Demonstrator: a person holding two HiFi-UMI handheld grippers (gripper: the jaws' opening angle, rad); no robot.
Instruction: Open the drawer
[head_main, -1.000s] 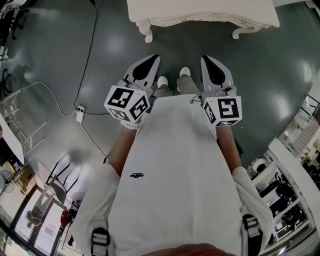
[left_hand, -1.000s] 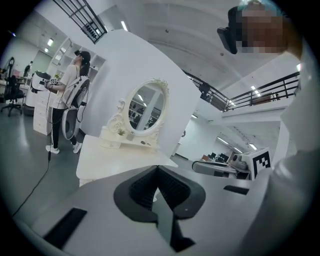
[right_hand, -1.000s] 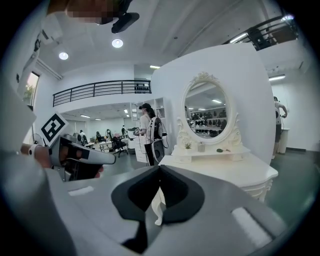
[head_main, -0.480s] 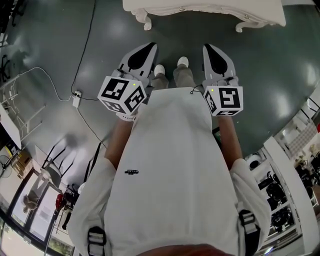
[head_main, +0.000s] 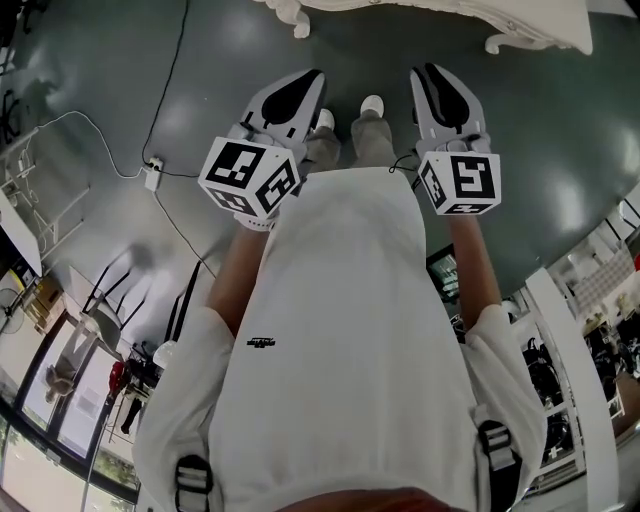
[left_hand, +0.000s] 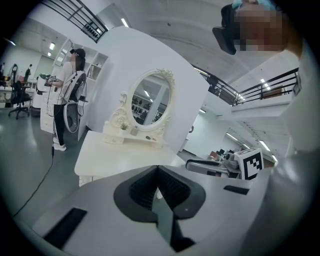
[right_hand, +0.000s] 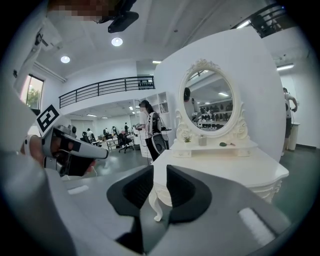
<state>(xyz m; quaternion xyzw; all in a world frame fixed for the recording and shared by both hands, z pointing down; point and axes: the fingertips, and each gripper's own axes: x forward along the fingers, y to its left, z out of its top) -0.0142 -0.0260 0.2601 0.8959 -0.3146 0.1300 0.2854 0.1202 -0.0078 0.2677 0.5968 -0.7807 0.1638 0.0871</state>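
Far ahead, slightly right, stands the white carved dressing table (right_hand: 225, 172); its drawer is not clearly shown. The right gripper (right_hand: 159, 172), whose jaws have just been opening narrowly on nothing, seems nearer; the left gripper (left_hand: 158, 169) is closed.

A white scroll-carved table (right_hand: 225, 167) bearing a white-framed oval mirror (right_hand: 212, 102) is shown before a plain white wall panel (right_hand: 260, 75). A glossy dark grey floor (head_main: 560, 120) is marked by pale light reflections, and a plain white short-sleeved shirt (head_main: 350, 330) is broken only by a small black print.
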